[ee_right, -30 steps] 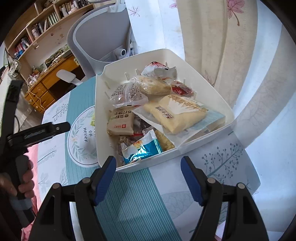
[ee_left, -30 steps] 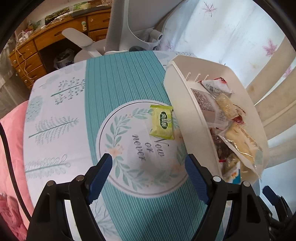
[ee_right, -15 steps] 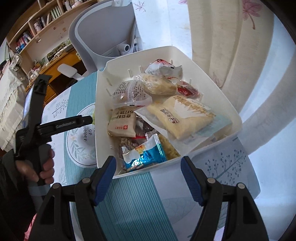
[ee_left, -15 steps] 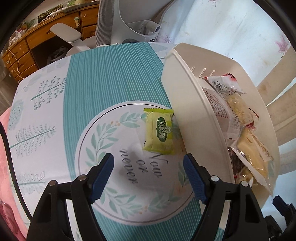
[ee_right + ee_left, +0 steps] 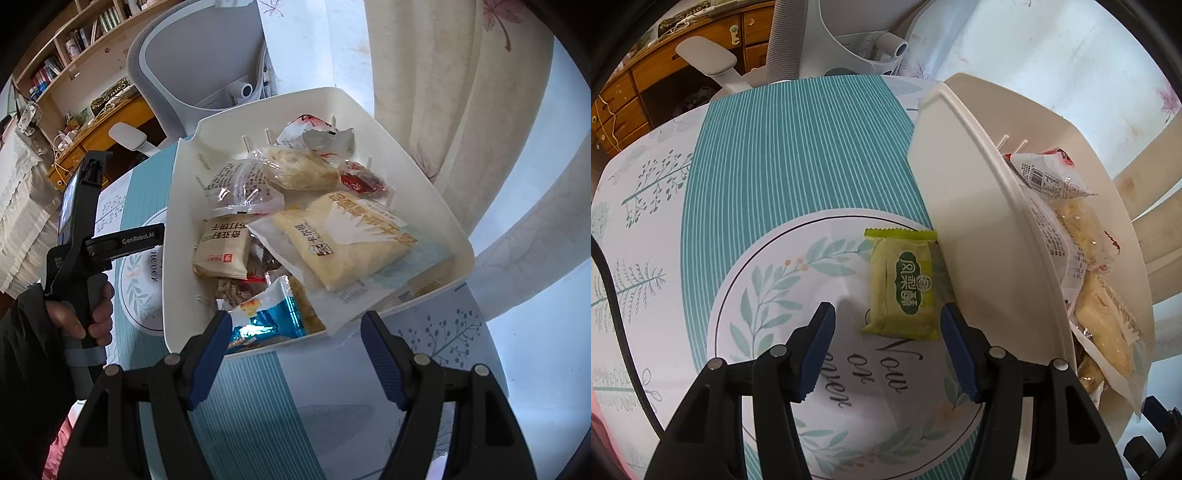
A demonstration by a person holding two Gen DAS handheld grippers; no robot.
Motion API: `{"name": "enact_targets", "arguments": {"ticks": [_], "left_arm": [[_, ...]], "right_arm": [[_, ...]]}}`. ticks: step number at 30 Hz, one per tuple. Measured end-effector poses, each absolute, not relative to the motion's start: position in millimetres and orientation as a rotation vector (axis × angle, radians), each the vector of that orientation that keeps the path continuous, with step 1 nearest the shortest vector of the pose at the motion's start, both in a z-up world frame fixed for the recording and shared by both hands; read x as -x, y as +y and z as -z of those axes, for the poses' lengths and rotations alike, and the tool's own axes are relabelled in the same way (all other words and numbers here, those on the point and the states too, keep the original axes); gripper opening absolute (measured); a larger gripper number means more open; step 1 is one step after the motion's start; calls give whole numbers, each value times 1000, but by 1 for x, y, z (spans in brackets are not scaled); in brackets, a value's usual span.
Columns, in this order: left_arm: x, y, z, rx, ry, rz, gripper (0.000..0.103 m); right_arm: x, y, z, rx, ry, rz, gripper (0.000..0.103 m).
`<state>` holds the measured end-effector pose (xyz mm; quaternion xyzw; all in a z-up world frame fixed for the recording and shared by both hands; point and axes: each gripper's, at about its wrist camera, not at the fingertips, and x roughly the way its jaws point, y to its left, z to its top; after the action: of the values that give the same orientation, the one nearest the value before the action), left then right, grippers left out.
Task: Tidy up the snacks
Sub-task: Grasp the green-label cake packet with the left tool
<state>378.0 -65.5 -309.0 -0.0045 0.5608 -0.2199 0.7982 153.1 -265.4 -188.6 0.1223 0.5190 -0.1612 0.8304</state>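
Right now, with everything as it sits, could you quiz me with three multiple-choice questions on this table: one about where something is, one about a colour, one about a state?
1. Where is the lone snack packet?
A. On the tablecloth beside the white bin
B. Inside the bin
C. On the chair

2. What colour is that packet?
A. Red
B. Yellow-green
C. Blue

3. What does the right hand-held gripper hold?
A. A biscuit pack
B. The bin's rim
C. Nothing; it is open

Answers: 1 A, it lies flat on the cloth against the bin's outer wall. 2 B, the wrapper is yellow-green with a darker green label. 3 C, only cloth and the bin's near edge show between its blue pads.
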Motion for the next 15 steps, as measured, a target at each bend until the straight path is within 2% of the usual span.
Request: {"name": "enact_targets", "arguments": {"ticks": [15], "left_arm": [[-390,-78,316,-23,1194,461,56]], "right_arm": [[-154,-276,190,-275,1108,352,73]]}}
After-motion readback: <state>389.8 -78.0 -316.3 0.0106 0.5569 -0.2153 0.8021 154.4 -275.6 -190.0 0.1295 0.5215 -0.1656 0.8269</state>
